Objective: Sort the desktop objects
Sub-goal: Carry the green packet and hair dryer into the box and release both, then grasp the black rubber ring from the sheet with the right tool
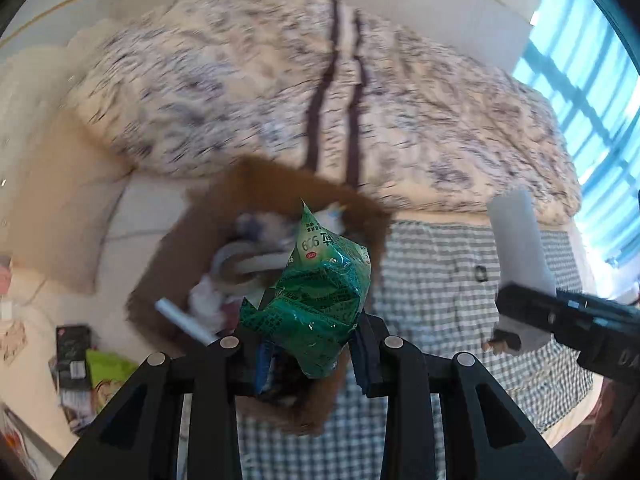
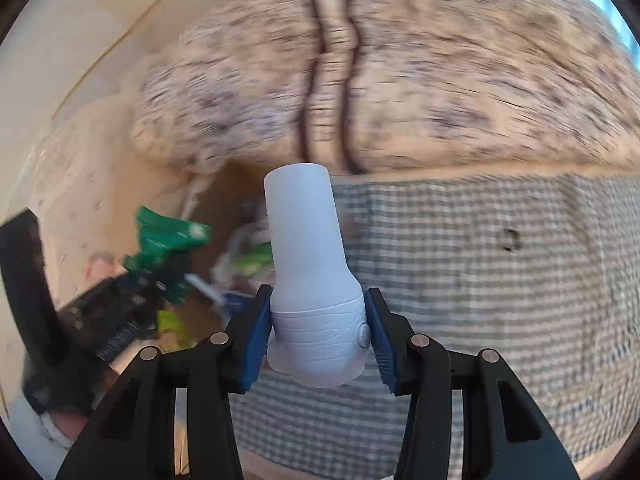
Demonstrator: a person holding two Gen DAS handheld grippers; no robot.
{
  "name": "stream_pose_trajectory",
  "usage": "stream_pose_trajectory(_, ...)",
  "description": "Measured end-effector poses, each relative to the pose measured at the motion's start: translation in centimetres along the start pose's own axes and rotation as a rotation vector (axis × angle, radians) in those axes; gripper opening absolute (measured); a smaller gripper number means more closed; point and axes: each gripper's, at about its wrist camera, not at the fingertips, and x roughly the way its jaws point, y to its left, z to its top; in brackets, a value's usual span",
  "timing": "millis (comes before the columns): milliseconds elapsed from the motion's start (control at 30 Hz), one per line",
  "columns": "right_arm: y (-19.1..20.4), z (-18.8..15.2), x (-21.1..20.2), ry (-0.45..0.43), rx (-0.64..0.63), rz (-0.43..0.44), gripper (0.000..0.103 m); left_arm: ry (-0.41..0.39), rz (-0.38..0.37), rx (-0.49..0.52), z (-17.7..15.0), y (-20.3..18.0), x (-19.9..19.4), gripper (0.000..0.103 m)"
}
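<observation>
My left gripper [image 1: 312, 356] is shut on a crumpled green packet [image 1: 316, 300] and holds it over an open brown cardboard box [image 1: 168, 280] that holds several loose items. My right gripper [image 2: 320, 340] is shut on a pale lavender bottle-shaped device [image 2: 308, 264], held upright above the checked cloth [image 2: 480, 280]. In the left wrist view the right gripper [image 1: 520, 328] and the lavender device [image 1: 520, 240] show at the right. In the right wrist view the left gripper [image 2: 160, 280] with the green packet [image 2: 164, 240] shows at the left.
A bed with a speckled quilt [image 1: 280, 80] fills the background. The checked cloth [image 1: 440, 280] covers the surface right of the box. Packets and a dark box [image 1: 76, 352] lie on the floor at the left. A window [image 1: 592, 100] is at the right.
</observation>
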Motion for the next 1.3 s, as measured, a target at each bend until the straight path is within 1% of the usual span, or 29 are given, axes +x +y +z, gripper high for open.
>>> stream_pose_trajectory(100, 4.1, 0.4, 2.9, 0.028, -0.040, 0.037, 0.046, 0.023, 0.007, -0.012, -0.9, 2.3, 0.6, 0.032)
stream_pose_trajectory(167, 6.0, 0.7, 4.6, 0.043, -0.064, 0.029, 0.045, 0.034, 0.005, -0.004, -1.2, 3.0, 1.3, 0.033)
stream_pose_trajectory(200, 6.8, 0.9, 5.3, 0.046, -0.075, 0.028, 0.046, 0.035, 0.000, -0.002, -1.3, 3.3, 1.5, 0.036)
stream_pose_trajectory(267, 8.1, 1.4, 6.2, 0.046, -0.092, 0.024, 0.046, 0.042, -0.035, -0.005, -1.5, 3.6, 1.7, 0.075)
stream_pose_trajectory(300, 8.7, 1.8, 6.5, 0.045, -0.108, 0.012, 0.050, 0.043, -0.020, -0.004, -1.5, 3.7, 1.7, 0.103)
stream_pose_trajectory(333, 9.3, 2.2, 6.7, 0.043, -0.124, -0.004, 0.056, 0.025, 0.021, 0.001, -1.5, 3.7, 1.5, 0.103)
stream_pose_trajectory(367, 9.6, 2.5, 6.7, 0.034, -0.136, -0.022, 0.069, 0.011, 0.027, 0.009, -1.4, 3.6, 1.4, 0.103)
stream_pose_trajectory(400, 9.8, 2.9, 6.6, 0.014, -0.140, -0.029, 0.070, 0.013, 0.023, 0.016, -1.4, 3.5, 1.4, 0.103)
stream_pose_trajectory(500, 9.3, 3.8, 6.0, -0.016, -0.106, 0.007, 0.070, 0.027, 0.040, 0.035, -1.4, 3.2, 2.0, 0.103)
stream_pose_trajectory(633, 7.6, 4.4, 5.8, -0.018, -0.061, 0.007, 0.071, 0.032, 0.052, 0.044, -1.0, 2.1, 2.5, 0.103)
stream_pose_trajectory(800, 4.4, 4.3, 4.7, -0.018, -0.006, -0.005, 0.071, 0.023, 0.056, 0.091, -0.2, -1.5, 2.3, 0.103)
stream_pose_trajectory(900, 1.6, 4.2, 3.2, -0.034, 0.036, -0.010, 0.071, 0.013, 0.048, 0.119, 0.3, -4.7, 2.0, 0.103)
stream_pose_trajectory(1067, -4.4, 4.0, -0.3, -0.072, 0.090, -0.046, 0.070, 0.003, 0.055, 0.156, 0.5, -10.9, 2.4, 0.103)
stream_pose_trajectory(1200, -10.6, 3.4, -2.6, -0.082, 0.122, -0.102, 0.070, 0.026, 0.065, 0.158, -0.9, -16.3, 4.7, 0.103)
stream_pose_trajectory(1300, -15.2, 2.8, -2.6, -0.059, 0.133, -0.147, 0.071, 0.063, 0.094, 0.156, -2.3, -19.3, 7.1, 0.103)
